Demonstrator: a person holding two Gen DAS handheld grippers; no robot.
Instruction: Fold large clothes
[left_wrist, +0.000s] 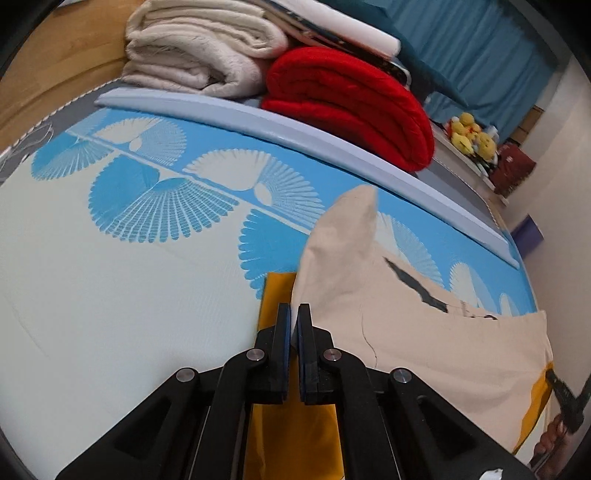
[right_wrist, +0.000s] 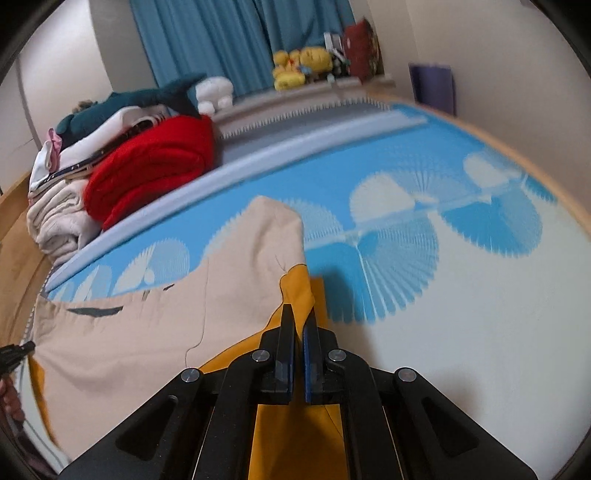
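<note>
- I have the left gripper (left_wrist: 294, 317) with its jaws pressed together on an edge of the garment (left_wrist: 424, 332), a large beige-and-mustard piece of clothing; the cloth runs straight into the narrow slit between the pads.
- The right gripper (right_wrist: 298, 321) is likewise clamped tight on the garment's (right_wrist: 147, 332) mustard edge, with yellow fabric showing above and below the jaws.
- The garment lies on the bed, over the blue-and-cream fan-patterned sheet (left_wrist: 129, 277). One beige corner peaks up toward the pale bolster (left_wrist: 258, 122); the rest drapes back toward me between the two grippers.
- Beyond the bolster sit a folded red blanket (left_wrist: 351, 107) and a stack of cream towels (left_wrist: 195, 48), well apart from my work.
- I judge the cloth light, soft and limp: it sags and creases between my two holds, so it will follow whichever edge I carry and will not keep any shape by itself.
- It looks like matte cotton, not slippery, so a thin pinch should hold, though a single layer could slide out if I tug sharply.
- The best holds, to my eye, are hems and corners, kept level and taut so the fold lands flat.
- A dark marking (left_wrist: 417, 284) crosses the beige panel; I cannot tell if it is print or trim.
</note>
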